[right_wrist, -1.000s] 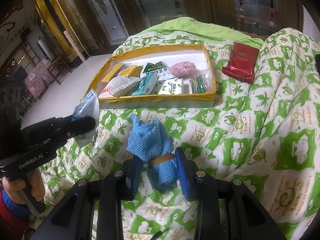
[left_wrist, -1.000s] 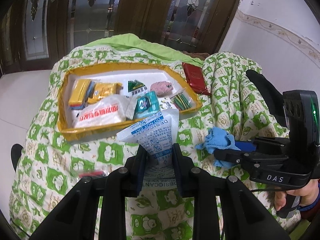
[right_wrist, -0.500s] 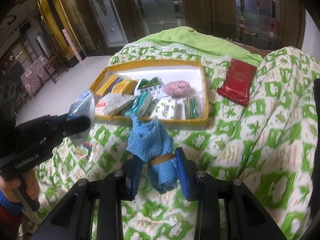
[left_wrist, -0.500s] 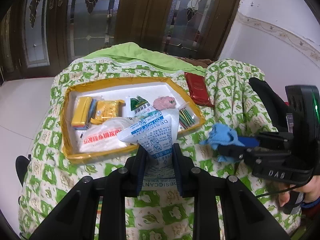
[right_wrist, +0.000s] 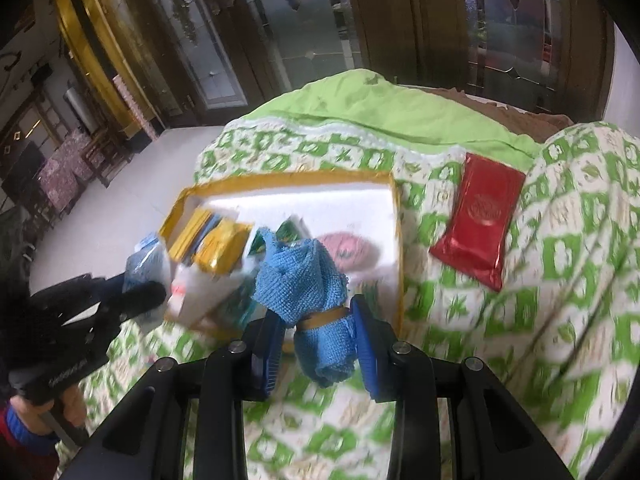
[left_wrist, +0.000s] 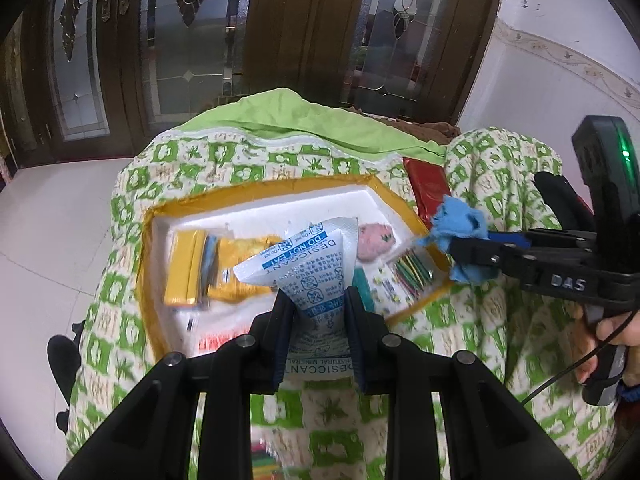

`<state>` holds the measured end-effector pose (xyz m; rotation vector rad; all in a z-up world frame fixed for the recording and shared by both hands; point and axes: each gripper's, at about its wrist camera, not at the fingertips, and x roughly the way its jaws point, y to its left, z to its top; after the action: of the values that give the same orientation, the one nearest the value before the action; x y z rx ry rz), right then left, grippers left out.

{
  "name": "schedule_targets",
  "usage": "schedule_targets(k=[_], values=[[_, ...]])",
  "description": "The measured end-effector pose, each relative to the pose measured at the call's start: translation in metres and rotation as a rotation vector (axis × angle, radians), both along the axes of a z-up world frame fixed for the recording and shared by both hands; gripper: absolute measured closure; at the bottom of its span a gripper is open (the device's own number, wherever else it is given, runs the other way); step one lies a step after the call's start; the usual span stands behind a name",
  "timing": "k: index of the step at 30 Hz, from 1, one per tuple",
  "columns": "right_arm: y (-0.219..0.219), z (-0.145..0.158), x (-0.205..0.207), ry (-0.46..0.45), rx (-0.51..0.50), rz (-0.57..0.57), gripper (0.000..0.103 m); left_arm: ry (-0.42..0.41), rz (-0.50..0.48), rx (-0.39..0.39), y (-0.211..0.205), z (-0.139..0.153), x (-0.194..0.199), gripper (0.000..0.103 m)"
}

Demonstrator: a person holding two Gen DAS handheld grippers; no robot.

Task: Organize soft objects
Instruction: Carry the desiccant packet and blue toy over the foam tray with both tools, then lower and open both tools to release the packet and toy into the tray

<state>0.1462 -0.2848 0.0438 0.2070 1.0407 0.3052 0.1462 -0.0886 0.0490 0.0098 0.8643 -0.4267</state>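
My left gripper (left_wrist: 316, 300) is shut on a white and blue desiccant pouch (left_wrist: 310, 264) and holds it above the near part of the yellow-rimmed white tray (left_wrist: 256, 196). My right gripper (right_wrist: 318, 320) is shut on a blue cloth bundle (right_wrist: 304, 276) tied with a tan band, raised over the tray's near right corner (right_wrist: 394, 248). The cloth also shows in the left wrist view (left_wrist: 456, 228). The tray holds yellow packets (left_wrist: 188, 268), a pink fuzzy thing (left_wrist: 374, 242) and a bag of coloured sticks (left_wrist: 412, 274).
The tray lies on a green and white patterned quilt (right_wrist: 540, 280) over a bed. A red foil pouch (right_wrist: 480, 220) lies on the quilt right of the tray. Dark wooden glass doors (left_wrist: 280, 32) stand behind, white tiled floor (left_wrist: 48, 232) at left.
Both grippers have moved forward toward the tray with their loads. The pouch and the cloth now hang over the tray's near edge instead of over the quilt in front of it.
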Motion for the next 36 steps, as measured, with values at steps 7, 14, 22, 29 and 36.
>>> schedule_targets(k=[7, 14, 22, 29, 36], values=[[-0.004, -0.016, 0.039, 0.020, 0.024, -0.033, 0.068, 0.004, -0.030, 0.000, -0.018, -0.003, 0.037, 0.078], [-0.006, -0.038, 0.072, 0.047, 0.036, -0.052, 0.068, 0.036, -0.041, 0.010, -0.031, -0.018, 0.073, 0.078], [-0.001, -0.044, 0.099, 0.042, 0.012, -0.035, 0.068, 0.102, 0.001, 0.003, -0.026, -0.040, 0.121, 0.078], [0.012, -0.056, 0.118, 0.056, -0.004, -0.014, 0.068, 0.140, 0.003, 0.012, -0.029, -0.056, 0.134, 0.078], [0.020, -0.071, 0.124, 0.088, -0.025, 0.011, 0.068, 0.159, 0.016, 0.011, -0.030, -0.061, 0.144, 0.077]])
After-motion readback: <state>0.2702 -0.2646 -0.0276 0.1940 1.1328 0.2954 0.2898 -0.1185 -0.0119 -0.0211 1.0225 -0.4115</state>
